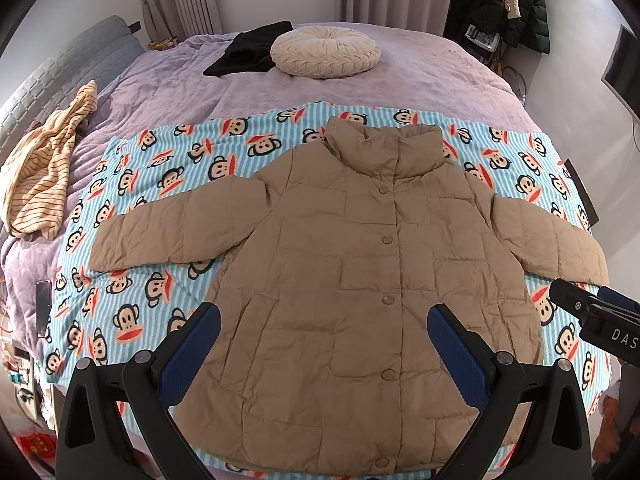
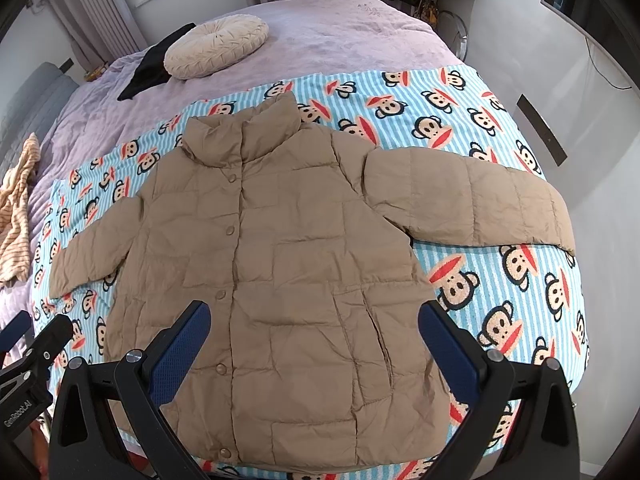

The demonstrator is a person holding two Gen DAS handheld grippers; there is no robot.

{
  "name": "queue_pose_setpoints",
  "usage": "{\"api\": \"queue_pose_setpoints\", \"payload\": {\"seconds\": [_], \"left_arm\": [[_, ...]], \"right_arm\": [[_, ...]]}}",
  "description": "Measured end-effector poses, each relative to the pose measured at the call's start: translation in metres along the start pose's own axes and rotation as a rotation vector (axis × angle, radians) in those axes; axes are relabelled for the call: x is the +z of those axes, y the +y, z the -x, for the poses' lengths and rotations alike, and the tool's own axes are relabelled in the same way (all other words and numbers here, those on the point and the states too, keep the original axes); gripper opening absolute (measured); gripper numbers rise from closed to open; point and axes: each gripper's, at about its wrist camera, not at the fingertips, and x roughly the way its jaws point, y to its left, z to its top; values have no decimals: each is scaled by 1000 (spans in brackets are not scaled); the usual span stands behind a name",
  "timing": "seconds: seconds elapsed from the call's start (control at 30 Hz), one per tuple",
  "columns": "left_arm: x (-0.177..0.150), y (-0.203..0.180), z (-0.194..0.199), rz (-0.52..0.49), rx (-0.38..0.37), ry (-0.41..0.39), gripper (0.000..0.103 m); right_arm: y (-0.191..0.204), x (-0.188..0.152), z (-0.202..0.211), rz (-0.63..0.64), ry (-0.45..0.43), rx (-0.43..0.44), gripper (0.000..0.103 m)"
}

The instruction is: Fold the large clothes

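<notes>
A tan quilted puffer jacket point(image 1: 352, 264) lies flat and buttoned, front up, on a blue striped monkey-print blanket point(image 1: 132, 172), both sleeves spread out to the sides. It also shows in the right wrist view point(image 2: 272, 256) on the same blanket point(image 2: 500, 280). My left gripper point(image 1: 324, 320) is open and empty, held above the jacket's lower front. My right gripper point(image 2: 314, 320) is open and empty, above the jacket's lower right panel. The right gripper's body shows at the right edge of the left wrist view point(image 1: 600, 312).
The blanket lies on a bed with a lilac cover point(image 1: 420, 76). A round cream cushion point(image 1: 325, 51) and a black garment point(image 1: 248, 50) lie at the far end. A striped yellow garment point(image 1: 44, 168) lies at the left edge. Coats hang at the back right point(image 1: 508, 4).
</notes>
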Motion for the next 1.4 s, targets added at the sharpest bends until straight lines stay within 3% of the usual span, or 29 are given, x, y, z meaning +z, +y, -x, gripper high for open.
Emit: {"api": "queue_pose_setpoints", "payload": {"seconds": [1.03, 1.17, 1.4], "left_arm": [[-4, 7, 0, 27, -15, 1, 103], [-4, 7, 1, 29, -21, -31, 103], [-4, 7, 0, 18, 4, 32, 103]], "right_arm": [[7, 0, 0, 11, 1, 5, 103], [9, -1, 1, 9, 3, 6, 103], [8, 0, 1, 9, 5, 6, 103]]}}
